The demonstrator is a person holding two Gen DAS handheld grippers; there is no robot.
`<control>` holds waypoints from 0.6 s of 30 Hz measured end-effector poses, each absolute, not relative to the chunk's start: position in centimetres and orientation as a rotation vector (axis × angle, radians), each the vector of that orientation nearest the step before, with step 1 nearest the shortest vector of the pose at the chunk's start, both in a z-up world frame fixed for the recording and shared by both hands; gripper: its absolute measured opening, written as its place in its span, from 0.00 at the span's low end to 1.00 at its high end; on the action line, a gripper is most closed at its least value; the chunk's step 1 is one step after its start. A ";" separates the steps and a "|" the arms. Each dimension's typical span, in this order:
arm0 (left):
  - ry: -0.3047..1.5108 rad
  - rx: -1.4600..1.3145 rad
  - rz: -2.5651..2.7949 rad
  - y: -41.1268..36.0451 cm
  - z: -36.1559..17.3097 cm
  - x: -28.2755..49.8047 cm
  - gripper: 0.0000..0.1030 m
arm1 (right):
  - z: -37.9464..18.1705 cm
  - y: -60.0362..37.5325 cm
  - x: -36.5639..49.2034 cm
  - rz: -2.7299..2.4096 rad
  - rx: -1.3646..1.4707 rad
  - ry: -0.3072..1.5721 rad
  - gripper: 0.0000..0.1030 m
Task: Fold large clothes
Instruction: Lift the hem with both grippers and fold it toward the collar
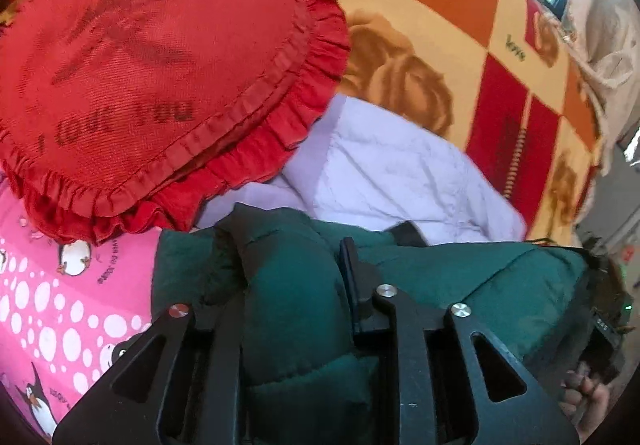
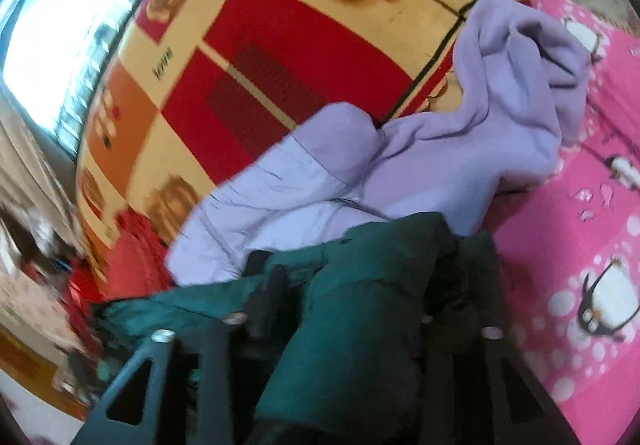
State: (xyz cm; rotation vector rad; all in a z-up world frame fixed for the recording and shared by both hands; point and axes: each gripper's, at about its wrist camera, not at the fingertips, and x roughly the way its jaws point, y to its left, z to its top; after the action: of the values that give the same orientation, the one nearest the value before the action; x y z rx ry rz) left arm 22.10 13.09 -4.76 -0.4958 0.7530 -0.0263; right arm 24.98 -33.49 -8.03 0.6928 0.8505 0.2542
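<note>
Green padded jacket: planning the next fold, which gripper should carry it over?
Probably the right gripper: its side faces open pink sheet, while the left gripper sits against the red heart cushion.

I'm seeing the green jacket (image 1: 440, 277) bulging between my left gripper (image 1: 294, 257), covering its left finger almost entirely and running off the bottom edge. On the right wrist view the jacket (image 2: 360, 305) is burying the right gripper (image 2: 368, 285) too, its right finger barely showing. The left side there is smearing into blur, so I'm unable to make out the clutter by the window (image 2: 48, 45). The pillow (image 1: 160, 65) is hiding part of the lilac garment (image 1: 400, 173), and its lettering is reading faintly.
</note>
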 end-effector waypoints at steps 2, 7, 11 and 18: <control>0.725 -0.596 -0.131 14.0 -4.0 21.8 0.50 | -7.3 -33.8 24.6 0.288 0.759 0.816 0.70; 0.662 -0.710 -0.245 15.1 -2.7 20.7 0.67 | -5.5 -34.0 23.5 0.319 0.792 0.751 0.71; 0.607 -0.776 -0.324 15.5 -1.9 20.5 0.67 | -3.9 -34.1 22.8 0.368 0.758 0.703 0.71; 0.564 -0.896 -0.401 16.9 -2.0 21.2 0.69 | -4.7 -36.0 23.1 0.504 0.967 0.666 0.88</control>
State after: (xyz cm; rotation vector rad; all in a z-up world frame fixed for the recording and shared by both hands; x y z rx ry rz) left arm 21.19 16.92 -2.03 -0.8963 0.5638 -0.4007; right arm 23.06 -35.95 -4.66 0.9665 0.6664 0.5039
